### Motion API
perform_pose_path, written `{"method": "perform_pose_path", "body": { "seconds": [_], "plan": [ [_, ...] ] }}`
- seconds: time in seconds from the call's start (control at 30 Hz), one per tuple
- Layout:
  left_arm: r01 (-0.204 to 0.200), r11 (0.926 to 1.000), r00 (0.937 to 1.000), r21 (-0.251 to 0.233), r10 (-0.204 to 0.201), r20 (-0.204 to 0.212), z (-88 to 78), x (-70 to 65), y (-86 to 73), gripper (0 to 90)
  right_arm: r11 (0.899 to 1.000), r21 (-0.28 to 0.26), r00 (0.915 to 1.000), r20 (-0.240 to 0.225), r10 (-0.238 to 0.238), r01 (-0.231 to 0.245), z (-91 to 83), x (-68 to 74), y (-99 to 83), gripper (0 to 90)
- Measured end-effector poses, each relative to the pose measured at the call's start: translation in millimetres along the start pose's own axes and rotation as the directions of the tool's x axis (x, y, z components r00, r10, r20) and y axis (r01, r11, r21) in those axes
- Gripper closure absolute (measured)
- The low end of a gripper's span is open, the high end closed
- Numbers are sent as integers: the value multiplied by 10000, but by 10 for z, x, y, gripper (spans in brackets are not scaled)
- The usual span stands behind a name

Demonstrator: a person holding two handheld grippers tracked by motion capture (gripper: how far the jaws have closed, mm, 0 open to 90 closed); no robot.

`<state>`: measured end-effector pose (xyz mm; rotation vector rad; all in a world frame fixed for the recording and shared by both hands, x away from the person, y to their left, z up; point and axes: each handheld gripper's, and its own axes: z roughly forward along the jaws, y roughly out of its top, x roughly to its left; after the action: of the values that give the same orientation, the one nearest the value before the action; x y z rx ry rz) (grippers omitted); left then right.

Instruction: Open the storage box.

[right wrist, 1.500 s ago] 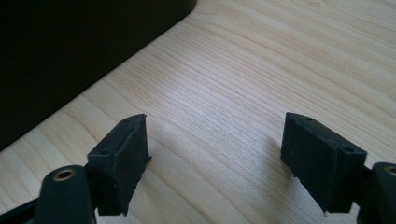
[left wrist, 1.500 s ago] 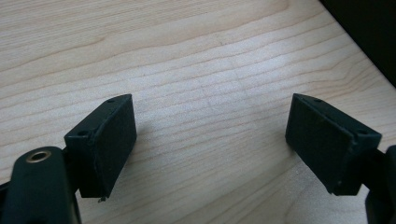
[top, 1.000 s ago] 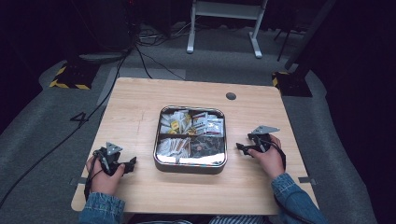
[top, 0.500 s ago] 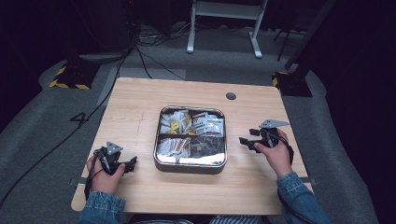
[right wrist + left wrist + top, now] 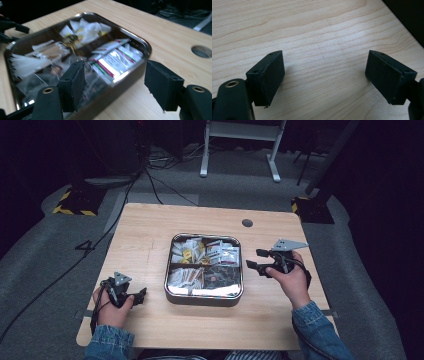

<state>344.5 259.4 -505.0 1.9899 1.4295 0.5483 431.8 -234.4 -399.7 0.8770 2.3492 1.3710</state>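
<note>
A shallow metal tin [image 5: 204, 299] with compartments of small packets [image 5: 222, 255] sits mid-table. My right gripper [image 5: 253, 259] hovers just right of it, jaws pointing at its right wall. In the right gripper view the gripper [image 5: 115, 82] stands open with nothing gripped, and its jaws have just been closing a little; the tin's rim [image 5: 147, 47] and a white packet with red and green stripes [image 5: 113, 62] lie beyond them. My left gripper [image 5: 140, 294] rests near the front left edge. In its own view it [image 5: 324, 72] is open over bare wood.
The wooden table [image 5: 150, 230] has a round cable hole [image 5: 247, 223] behind the tin, also seen in the right gripper view [image 5: 202, 51]. Bare wood surrounds the tin. Cables and a metal stand are on the floor beyond.
The right hand has lifted its gripper off the table and drawn it toward the tin's right side. The left hand and gripper have not moved.
</note>
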Motion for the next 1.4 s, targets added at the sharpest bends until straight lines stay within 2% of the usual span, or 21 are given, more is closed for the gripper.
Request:
{"method": "perform_pose_path", "body": {
  "seconds": [0.4,0.7,1.03,1.3,1.4],
  "plan": [
    [-36,10000,10000,-26,36,79,2,-20,-3,168,9974,79,9957,-597,-712,718,184,181,276,349],
    [-28,10000,9999,-8,28,98,2,-21,-1,164,9952,306,9923,-854,-899,928,283,243,402,368],
    [-26,10000,9999,-5,26,101,2,-21,-1,164,9905,816,9856,-1369,-990,1108,605,353,398,378],
    [-30,10000,9999,-2,30,110,2,-21,-1,163,9823,1162,9749,-1855,-1235,1466,908,481,397,380],
    [-30,10000,9999,-2,31,112,2,-21,-1,163,9815,1262,9736,-1958,-1177,1440,1021,506,377,386]
  ]
}}
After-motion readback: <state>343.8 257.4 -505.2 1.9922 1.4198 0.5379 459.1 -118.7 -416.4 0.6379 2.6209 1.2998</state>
